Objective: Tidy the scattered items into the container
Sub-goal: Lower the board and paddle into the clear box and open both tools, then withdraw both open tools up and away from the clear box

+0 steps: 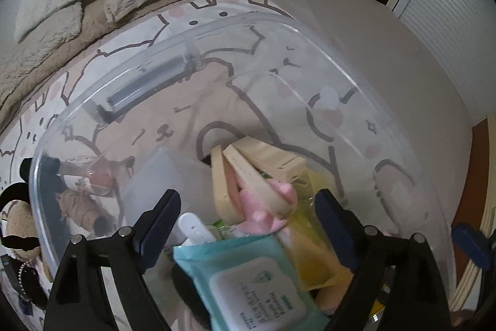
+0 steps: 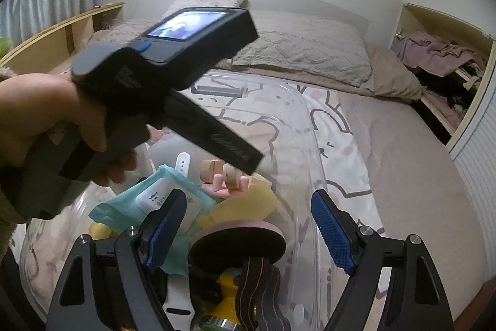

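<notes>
Wipes pack (image 1: 248, 278) lies flat inside container (image 1: 310, 30).

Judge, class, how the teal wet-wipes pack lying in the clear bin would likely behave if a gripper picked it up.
The wet-wipes pack looks like a soft film pouch, so it would probably sag and crumple between the pads. Its glossy wrapper may be slippery. The hard white flip lid seems the stiffest part.

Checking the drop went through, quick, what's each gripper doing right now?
Left gripper: jaws open, holding nothing, over the wipes pack.
Right gripper: jaws open, holding nothing.
</notes>
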The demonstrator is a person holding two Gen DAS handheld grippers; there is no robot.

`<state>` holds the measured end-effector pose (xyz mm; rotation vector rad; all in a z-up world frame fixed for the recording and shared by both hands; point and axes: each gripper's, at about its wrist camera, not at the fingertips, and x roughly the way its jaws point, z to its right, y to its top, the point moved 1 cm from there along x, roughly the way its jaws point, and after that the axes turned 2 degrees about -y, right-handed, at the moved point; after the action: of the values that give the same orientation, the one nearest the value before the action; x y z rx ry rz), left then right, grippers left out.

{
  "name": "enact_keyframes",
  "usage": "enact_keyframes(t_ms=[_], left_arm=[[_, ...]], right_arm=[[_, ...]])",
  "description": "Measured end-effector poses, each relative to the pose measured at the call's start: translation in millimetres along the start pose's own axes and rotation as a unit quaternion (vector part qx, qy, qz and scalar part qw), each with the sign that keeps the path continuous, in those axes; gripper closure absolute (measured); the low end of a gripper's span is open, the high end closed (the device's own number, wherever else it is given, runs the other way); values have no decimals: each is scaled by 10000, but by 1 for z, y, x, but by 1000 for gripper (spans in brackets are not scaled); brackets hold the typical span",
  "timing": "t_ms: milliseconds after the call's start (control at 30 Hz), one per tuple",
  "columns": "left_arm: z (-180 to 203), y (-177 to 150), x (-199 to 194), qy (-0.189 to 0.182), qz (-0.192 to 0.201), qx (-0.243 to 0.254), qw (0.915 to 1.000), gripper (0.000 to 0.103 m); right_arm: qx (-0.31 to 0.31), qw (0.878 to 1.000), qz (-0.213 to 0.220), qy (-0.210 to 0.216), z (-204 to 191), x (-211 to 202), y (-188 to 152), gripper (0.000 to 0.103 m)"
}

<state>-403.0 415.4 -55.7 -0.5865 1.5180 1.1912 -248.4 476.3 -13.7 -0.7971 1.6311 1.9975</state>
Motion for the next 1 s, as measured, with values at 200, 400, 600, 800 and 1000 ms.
enact_keyframes(t_ms=[200,400,600,800,1000], left_arm=[[-10,-9,-6,-79,48,-78,9999,15],[-18,-21,-18,-198,163,-173,9995,14],[-26,-34,-37,-303,386,-247,9985,12],[-32,-49,-61,-286,735,-294,9965,4],[-38,-68,-88,-281,1038,-304,9937,0]], right_arm=[[100,9999,-68,-45,5,2,-1,20],[175,9998,-76,-92,7,2,-1,20],[72,9995,-97,-279,0,1,0,20],[150,9993,-93,-320,-5,-7,-4,20],[380,9979,74,-513,-8,-20,-5,0]])
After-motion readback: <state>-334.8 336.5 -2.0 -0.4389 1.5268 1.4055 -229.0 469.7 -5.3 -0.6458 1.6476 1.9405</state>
